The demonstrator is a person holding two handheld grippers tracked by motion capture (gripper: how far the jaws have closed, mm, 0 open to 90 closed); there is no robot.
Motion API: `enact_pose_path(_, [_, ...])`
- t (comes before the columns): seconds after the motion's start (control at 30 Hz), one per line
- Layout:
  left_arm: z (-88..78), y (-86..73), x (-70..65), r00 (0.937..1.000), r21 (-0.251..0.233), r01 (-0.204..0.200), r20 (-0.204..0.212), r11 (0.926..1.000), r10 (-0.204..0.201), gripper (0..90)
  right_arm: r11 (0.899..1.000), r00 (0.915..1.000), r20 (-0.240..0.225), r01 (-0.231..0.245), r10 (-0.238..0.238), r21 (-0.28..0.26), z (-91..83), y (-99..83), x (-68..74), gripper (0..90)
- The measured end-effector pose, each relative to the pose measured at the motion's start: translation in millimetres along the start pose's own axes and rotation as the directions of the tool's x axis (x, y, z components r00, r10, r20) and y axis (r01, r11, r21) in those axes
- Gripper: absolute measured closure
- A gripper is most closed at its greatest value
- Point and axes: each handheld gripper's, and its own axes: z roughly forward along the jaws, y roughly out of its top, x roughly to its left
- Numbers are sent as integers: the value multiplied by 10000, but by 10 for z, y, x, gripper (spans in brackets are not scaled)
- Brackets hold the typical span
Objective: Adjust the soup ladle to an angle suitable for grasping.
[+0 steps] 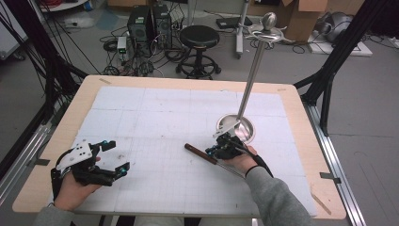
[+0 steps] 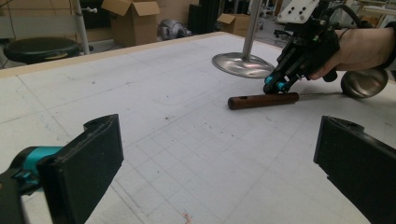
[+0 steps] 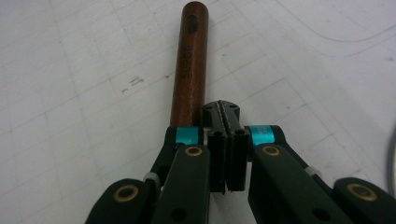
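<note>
Two grippers: your right gripper sits clenched with nothing between its jaws, just beside the one ladle's wooden handle, which lies flat on the table. You're at the approach; next, spread the jaws and straddle the handle. Your left gripper waits released. One stand rises just behind.
</note>
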Motion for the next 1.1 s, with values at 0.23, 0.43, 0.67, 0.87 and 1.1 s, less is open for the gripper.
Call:
enact_pose_path(0.23, [-2, 0, -4, 10000, -32, 30, 18, 10000, -30, 19, 9994, 9992, -220, 348, -346, 90, 34, 21, 120, 900])
enact_pose_path(0.43, [5, -3, -6, 10000, 17, 46, 21, 10000, -46, 20, 9988, 9982, -367, 471, -467, 118, 48, 21, 202, 900])
enact_pose_path(0.67, [5, -4, -6, 10000, 28, 48, 20, 10000, -48, 19, 9987, 9970, -586, 511, -506, 69, 83, 13, 316, 900])
enact_pose_path(0.87, [5, -3, -5, 10000, 42, 52, 15, 10000, -52, 19, 9958, 9920, -904, 899, -878, 194, 96, 26, 399, 900])
enact_pose_path(1.1, [1, -2, -4, 10000, 45, 26, 19, 10000, -26, 20, 9920, 9865, -1134, 1224, -1180, 322, 111, 36, 487, 900])
